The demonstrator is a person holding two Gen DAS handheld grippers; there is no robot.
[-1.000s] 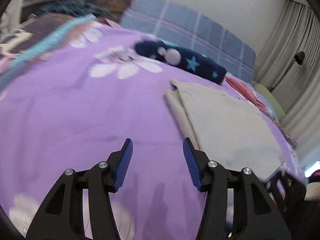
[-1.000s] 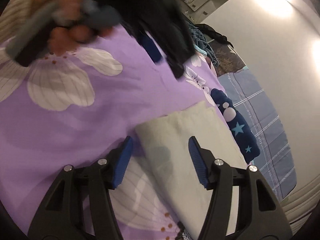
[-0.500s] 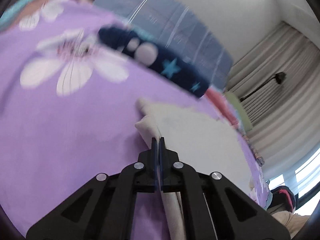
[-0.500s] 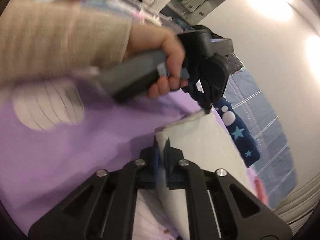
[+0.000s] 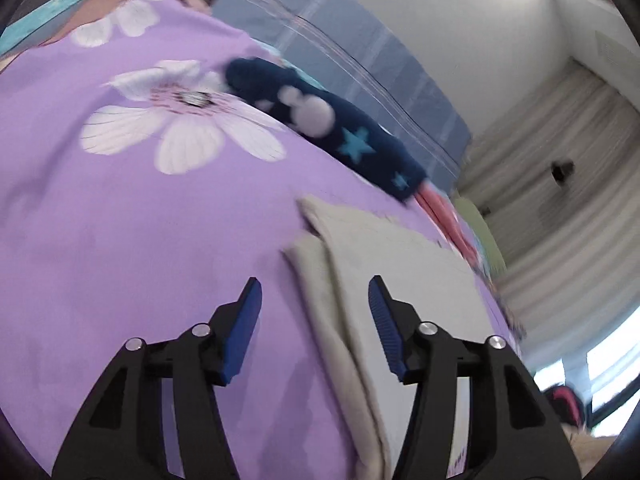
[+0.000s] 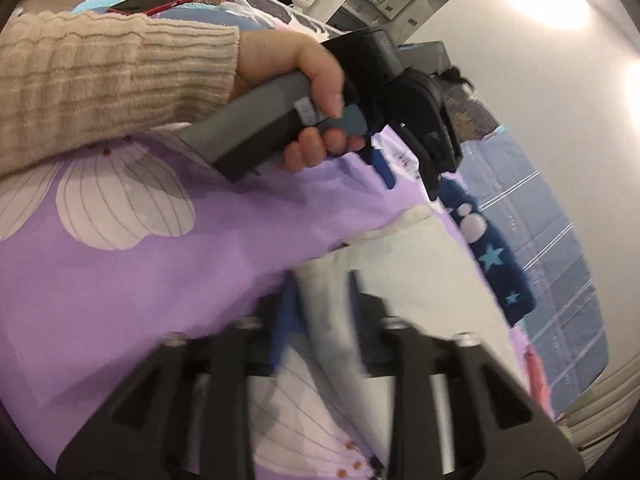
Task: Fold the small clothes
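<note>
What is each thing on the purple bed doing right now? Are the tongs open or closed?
Folded beige cloth garment: lying flat on the bedspread, folded edge stacked.
Navy blue star-patterned garment: rolled up, beyond the beige one.
Purple flowered bedspread: spread out under everything.
Left tongs: open, just released, nothing pinched.
Right tongs: blurred, opening, beige edge between them.

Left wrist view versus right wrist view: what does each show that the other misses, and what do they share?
Left wrist only: the pleated curtains and a bright window at the lower right.

Right wrist only: the person's hand on the left tool's grey handle, a knitted beige sleeve, and a red flat item far back.

Both: the folded beige garment on the purple flowered bedspread, and the navy star-patterned piece beyond it.
</note>
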